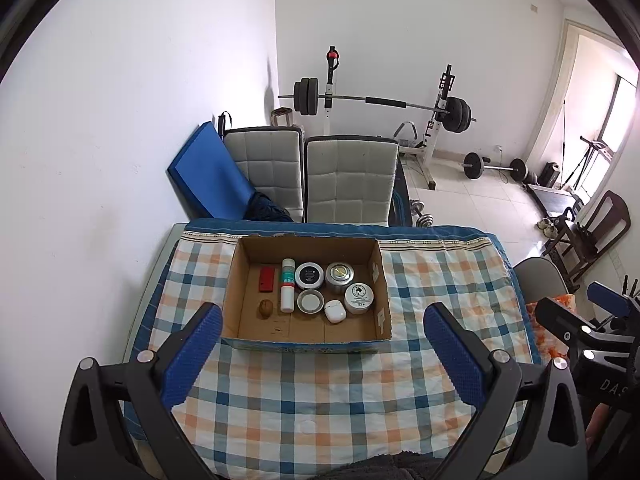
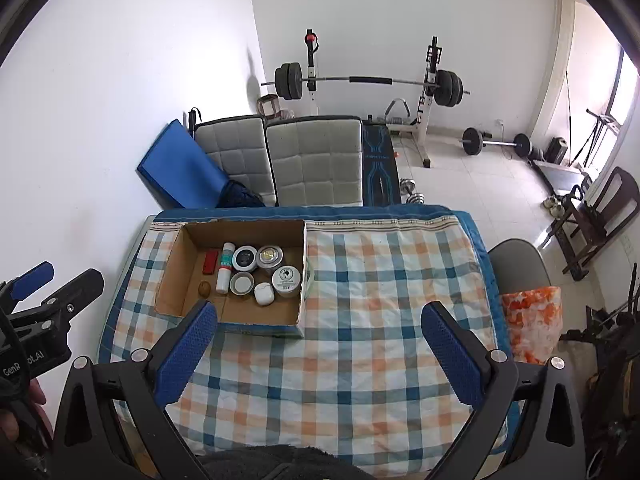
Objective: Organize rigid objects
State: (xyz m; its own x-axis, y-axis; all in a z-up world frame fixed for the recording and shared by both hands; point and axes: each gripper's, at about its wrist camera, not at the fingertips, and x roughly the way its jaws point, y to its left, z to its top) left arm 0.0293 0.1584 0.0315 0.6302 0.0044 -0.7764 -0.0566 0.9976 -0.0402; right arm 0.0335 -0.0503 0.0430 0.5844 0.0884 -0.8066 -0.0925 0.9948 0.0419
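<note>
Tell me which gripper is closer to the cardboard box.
Left. The left gripper is centred just in front of the cardboard box; the right gripper is off to the box's right.

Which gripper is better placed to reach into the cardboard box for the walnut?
Left, probably. The left gripper faces the cardboard box squarely, with the walnut just ahead. The right gripper is open too, but sits off to the box's right.

I see bright daylight from the window (image 1: pixel 624 96) at far right, slightly blown out there, soft shadows on the white wall (image 1: pixel 120 100), sharp focus at centre, heavy fisheye bending and black vignette at the edges.
</note>
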